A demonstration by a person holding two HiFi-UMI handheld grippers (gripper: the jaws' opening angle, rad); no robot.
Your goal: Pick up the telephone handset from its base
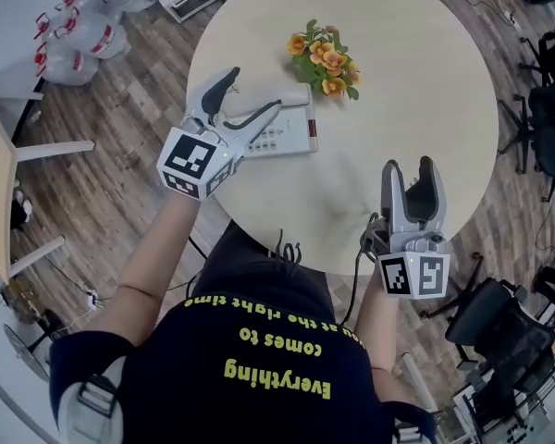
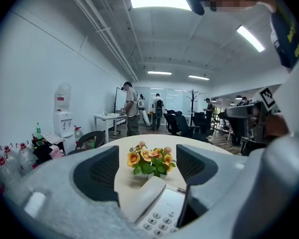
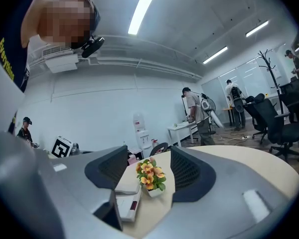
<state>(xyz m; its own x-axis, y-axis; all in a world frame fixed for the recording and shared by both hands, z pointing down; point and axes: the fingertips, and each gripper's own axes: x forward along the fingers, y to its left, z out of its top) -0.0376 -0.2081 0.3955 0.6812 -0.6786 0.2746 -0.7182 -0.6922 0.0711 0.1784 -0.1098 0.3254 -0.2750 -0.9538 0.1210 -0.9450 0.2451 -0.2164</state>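
The white handset point(image 2: 148, 199) is seen lying on its base point(image 1: 291, 128), framed by the left gripper point(image 1: 252, 92), jaws spread wide, nothing gripped. Its near end is cut off. The right gripper point(image 1: 410, 166) is held open, empty.

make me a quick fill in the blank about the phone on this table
The left gripper is over the telephone with its jaws ____.
The handset lies on the telephone's ____.
The flowers beside the telephone are ____ in colour.
The right gripper holds ____.
Missing words: open; base; orange; nothing.
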